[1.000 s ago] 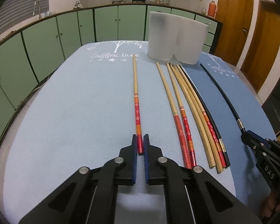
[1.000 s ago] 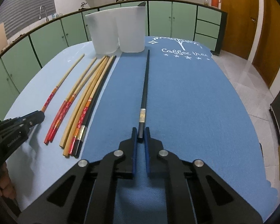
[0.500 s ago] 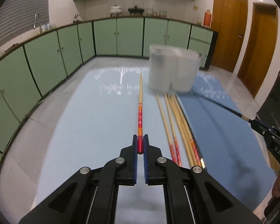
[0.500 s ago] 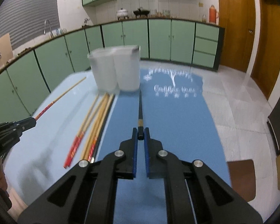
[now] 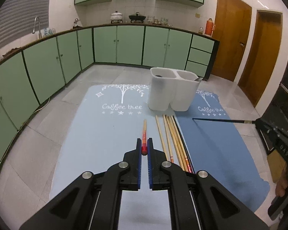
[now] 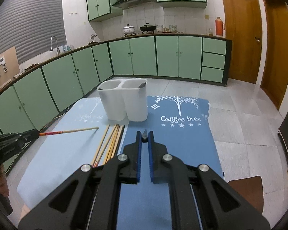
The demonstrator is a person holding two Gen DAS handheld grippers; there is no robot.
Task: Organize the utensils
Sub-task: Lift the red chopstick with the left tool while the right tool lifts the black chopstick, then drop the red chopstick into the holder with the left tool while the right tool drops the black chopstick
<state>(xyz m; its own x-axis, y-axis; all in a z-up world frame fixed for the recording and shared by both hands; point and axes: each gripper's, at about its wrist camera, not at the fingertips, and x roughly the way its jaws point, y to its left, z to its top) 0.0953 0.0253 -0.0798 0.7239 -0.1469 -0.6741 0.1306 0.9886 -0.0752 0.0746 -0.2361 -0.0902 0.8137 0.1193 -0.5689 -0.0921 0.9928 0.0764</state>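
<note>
Green kitchen cabinets ring a tiled floor where two mats lie side by side, each printed "Coffee tree": a pale blue mat point(image 5: 98, 134) and a darker blue mat point(image 6: 182, 143). The left gripper point(image 5: 144, 149) pinches the red end of a wooden chopstick point(image 5: 144, 132), its long axis pointing straight ahead toward the white two-compartment holder point(image 5: 170, 94). The right gripper point(image 6: 144, 139) is clamped on a black chopstick point(image 5: 220, 120), which likewise runs forward along its fingers. Compared with a second ago, both chopsticks are off the mats and lifted. Remaining chopsticks point(image 5: 170, 138) lie just right of the left gripper, pointing at the holder.
</note>
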